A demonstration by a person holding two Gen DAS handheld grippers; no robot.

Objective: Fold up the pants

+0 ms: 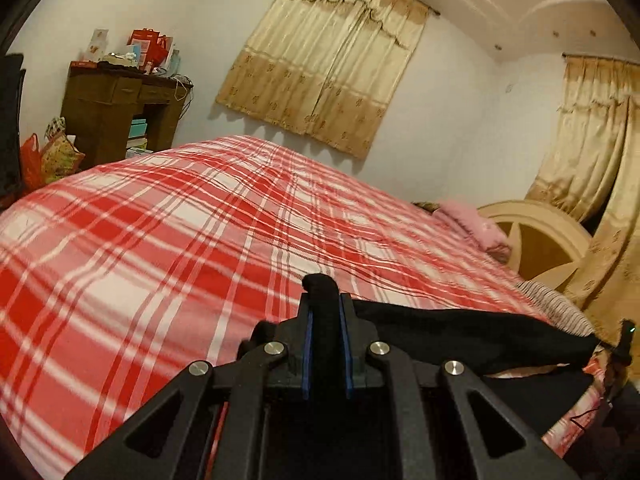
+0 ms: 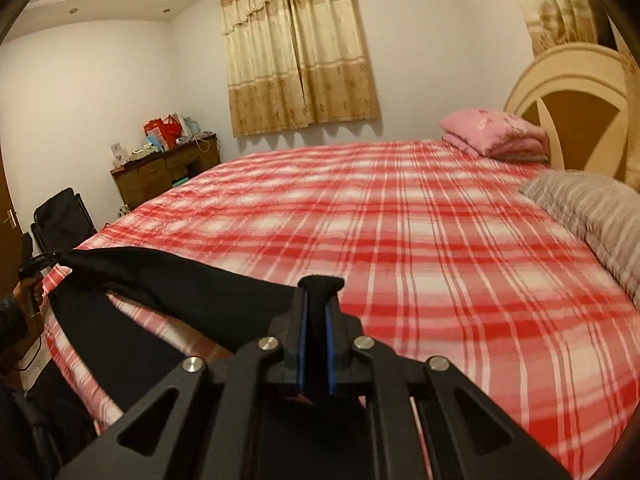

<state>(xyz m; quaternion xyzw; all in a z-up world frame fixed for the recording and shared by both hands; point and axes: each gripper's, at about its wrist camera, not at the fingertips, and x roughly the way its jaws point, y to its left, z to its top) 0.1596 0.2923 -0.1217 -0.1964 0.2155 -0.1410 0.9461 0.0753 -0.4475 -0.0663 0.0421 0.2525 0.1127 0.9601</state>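
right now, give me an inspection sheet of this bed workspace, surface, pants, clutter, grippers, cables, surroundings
Surface: red and white plaid bedspread, mostly bare.
Job's things: black pants stretched in the air between both grippers, above the near edge of the bed.
Clutter: folded pink blanket and grey striped pillow at the headboard end.
Grippers: left gripper shut on the pants; right gripper shut on the pants.
Cables: thin black cable hanging below the hand at the far grip.
Surroundings: wooden desk piled with bags, beige curtains, round headboard.
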